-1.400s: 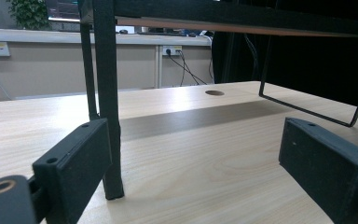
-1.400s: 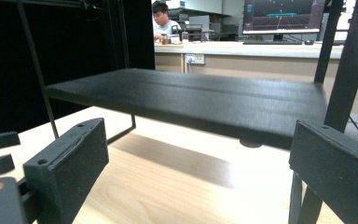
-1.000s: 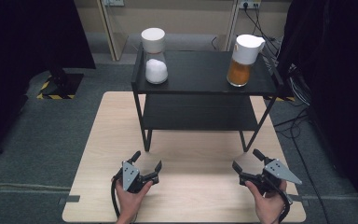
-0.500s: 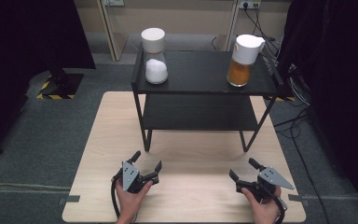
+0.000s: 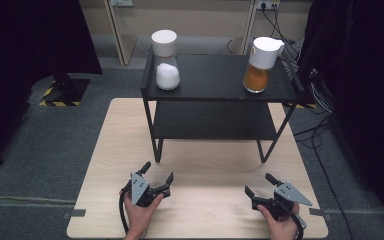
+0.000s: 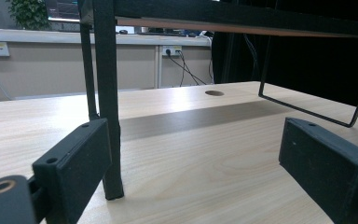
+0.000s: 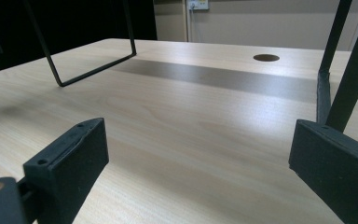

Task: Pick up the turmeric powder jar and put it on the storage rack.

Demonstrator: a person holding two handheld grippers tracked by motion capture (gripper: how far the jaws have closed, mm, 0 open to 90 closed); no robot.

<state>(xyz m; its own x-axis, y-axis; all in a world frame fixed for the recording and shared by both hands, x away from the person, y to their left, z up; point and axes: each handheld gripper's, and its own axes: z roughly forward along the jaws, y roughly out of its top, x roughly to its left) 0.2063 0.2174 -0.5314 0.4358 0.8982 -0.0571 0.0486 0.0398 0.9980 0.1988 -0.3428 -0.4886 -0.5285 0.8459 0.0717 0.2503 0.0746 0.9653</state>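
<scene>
Lower left of the high view: left gripper (image 5: 156, 176), jaws apart, empty, low on the table (image 5: 210, 165). Shelf (image 5: 220, 80) at centre; white-filled jar (image 5: 166, 67) upper left, orange-filled jug (image 5: 260, 67) upper right. Lower right: right gripper (image 5: 261, 186), jaws apart, empty. Best lift well clear of the shelf edge before reaching.
</scene>
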